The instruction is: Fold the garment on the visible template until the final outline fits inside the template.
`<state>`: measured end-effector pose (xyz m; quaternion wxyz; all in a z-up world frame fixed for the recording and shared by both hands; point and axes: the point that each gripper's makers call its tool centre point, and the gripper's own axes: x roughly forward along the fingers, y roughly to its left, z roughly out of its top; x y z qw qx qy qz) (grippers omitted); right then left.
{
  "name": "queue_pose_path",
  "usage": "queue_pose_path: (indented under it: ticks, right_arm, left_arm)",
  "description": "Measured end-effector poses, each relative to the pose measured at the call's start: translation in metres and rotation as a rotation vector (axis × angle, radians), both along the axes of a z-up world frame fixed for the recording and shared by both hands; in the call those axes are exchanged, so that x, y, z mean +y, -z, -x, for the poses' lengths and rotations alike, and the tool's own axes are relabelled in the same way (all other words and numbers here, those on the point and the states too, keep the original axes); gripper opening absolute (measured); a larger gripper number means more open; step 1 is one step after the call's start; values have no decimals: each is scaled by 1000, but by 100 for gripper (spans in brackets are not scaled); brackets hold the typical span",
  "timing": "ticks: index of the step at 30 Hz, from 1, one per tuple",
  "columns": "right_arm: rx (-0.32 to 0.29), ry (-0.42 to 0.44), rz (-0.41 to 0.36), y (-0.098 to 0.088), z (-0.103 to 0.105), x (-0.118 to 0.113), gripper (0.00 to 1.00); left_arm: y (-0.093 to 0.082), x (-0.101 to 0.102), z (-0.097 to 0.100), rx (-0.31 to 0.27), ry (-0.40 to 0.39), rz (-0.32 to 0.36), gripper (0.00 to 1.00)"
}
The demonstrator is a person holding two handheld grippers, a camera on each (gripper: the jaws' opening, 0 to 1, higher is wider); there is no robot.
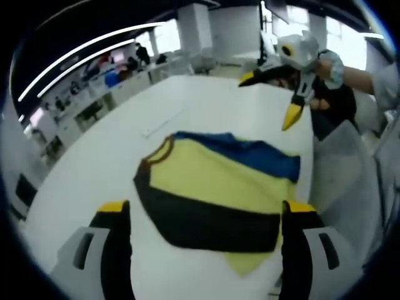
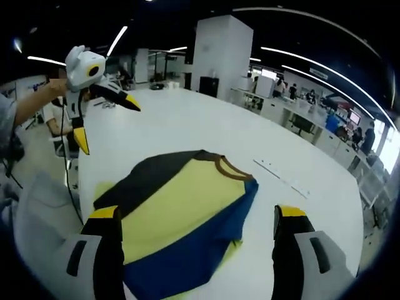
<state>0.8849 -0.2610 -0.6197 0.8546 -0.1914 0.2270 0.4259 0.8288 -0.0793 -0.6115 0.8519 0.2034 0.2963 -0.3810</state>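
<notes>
A folded garment [image 1: 212, 194] of yellow, black and blue cloth with a brown collar lies flat on the white table [image 1: 206, 100]. My left gripper [image 1: 206, 209] hovers over its near edge, jaws wide open and holding nothing. Beyond the garment my right gripper [image 1: 269, 99] hangs in the air, open, with a person's hand on it. In the right gripper view the same garment [image 2: 181, 219] lies below my right gripper [image 2: 197, 212], whose jaws are also apart and free. Opposite it, my left gripper [image 2: 107, 122] is raised above the table [image 2: 187, 125], open.
A thin pale strip [image 1: 162, 125] [image 2: 281, 175] lies on the table beside the garment. A grey chair [image 1: 350, 162] [image 2: 37, 212] stands at the table's edge. Behind are a white pillar [image 2: 215, 50], desks and people.
</notes>
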Motion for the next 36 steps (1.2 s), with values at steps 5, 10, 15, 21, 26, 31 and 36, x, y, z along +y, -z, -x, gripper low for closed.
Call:
queue_pose_path:
  ticks: [5,10,15,21,26,31,36]
  right_arm:
    - [6,14,-4,3,18,1,100]
    - [-14,23,2,-2,38,1,100]
    - [-23,49,-2,-4,50,1,100]
    - [-11,64,11,-2,66,-1,100]
    - [-3,84,-4,-4,78,-2,100]
    - [6,114,-4,-2,90,-8,100]
    - [-2,151,-13,-3,98,-12,100]
  left_arm:
    - [-4,-2,14,-15,8,25,96]
    - [0,6,31,-19,19,16,96]
    - [2,21,32,-19,16,19,95]
    - [1,34,36,-10,30,50,94]
    - [-1,41,44,-22,34,75,96]
    - [0,43,56,-28,47,104,99]
    - [6,46,67,-30,56,115,99]
